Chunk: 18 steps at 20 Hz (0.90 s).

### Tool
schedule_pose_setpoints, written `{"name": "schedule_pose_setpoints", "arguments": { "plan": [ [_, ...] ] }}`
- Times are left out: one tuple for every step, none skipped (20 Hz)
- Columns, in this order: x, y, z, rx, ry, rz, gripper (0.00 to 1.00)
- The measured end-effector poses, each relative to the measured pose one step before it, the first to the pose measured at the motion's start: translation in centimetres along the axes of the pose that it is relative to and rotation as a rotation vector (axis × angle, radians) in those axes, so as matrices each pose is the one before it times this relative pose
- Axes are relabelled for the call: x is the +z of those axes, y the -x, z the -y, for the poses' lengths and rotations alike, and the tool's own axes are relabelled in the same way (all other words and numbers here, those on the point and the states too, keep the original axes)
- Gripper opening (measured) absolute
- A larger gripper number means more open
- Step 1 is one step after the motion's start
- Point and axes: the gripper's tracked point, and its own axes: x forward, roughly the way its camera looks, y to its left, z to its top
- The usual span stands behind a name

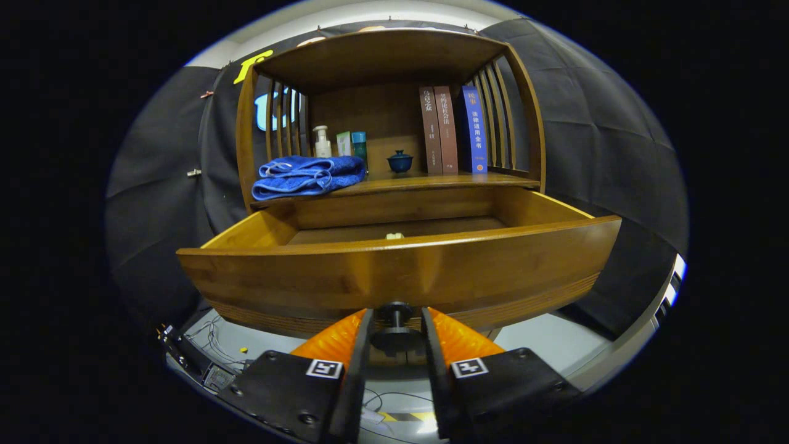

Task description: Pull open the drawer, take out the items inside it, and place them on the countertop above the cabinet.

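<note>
Gripper [396, 327]: fingers closed round the dark knob [395, 325] at the near face of the drawer [394, 277] — held there because the knob is the only pull point
Drawer: drawn well out toward the gripper, its inside open from above
Item inside: a small pale thing [394, 235] far back on the drawer floor, mostly hidden by the front wall
Countertop [425, 182]: just above the drawer — blue towel [306, 176] at left, books [453, 129] at right, bare middle likely best for setting down
Next, by my reading: let go, reach in
</note>
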Motion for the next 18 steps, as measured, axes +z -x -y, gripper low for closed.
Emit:
{"name": "schedule_pose_setpoints", "arguments": {
  "plan": [
    [0.492, 0.38, 0.244, -0.00561, -0.00289, 0.00316, 0.78],
    [-0.732, 0.144, 0.309, -0.01164, 0.0149, -0.01011, 0.89],
    [1.29, 1.003, 0.173, -0.00696, 0.01059, -0.00448, 0.99],
    [0.787, 0.553, 0.226, -0.00372, 0.00909, 0.00381, 0.99],
    [1.21, 0.869, 0.19, 0.00323, -0.00416, 0.01645, 0.99],
    [1.589, 0.631, 0.157, 0.00353, -0.01138, 0.02198, 0.99],
    [1.953, 0.504, 0.16, -0.00032, -0.01259, 0.02886, 0.99],
    [2.016, 0.506, 0.183, -0.00239, -0.00956, 0.0271, 0.99],
    [2.05, 0.101, 0.141, -0.00141, -0.0028, 0.01901, 0.99],
    [1.681, -0.163, -0.022, 0.00029, 0.00611, 0.00878, 0.99],
    [1.435, -0.421, -0.22, 0.00548, 0.01319, -0.00789, 0.99],
    [1.296, -0.328, -0.186, 0.00309, 0.023, -0.02254, 0.99],
    [1.061, -0.743, 0.215, -0.00839, 0.03146, -0.03031, 0.99],
    [0.885, -0.817, 0.117, -0.0063, 0.02754, -0.0281, 0.99],
    [0.537, -1.063, -0.468, 0.00579, 0.01343, -0.03144, 0.99],
    [-0.116, -1.503, -0.302, 0.00355, 0.00705, -0.03965, 0.99],
    [-0.355, -1.31, -0.082, -0.00395, -0.00526, -0.04798, 0.99],
    [-0.348, -1.415, -0.59, 0.00793, -0.01354, -0.04897, 1.0]
  ]
}}
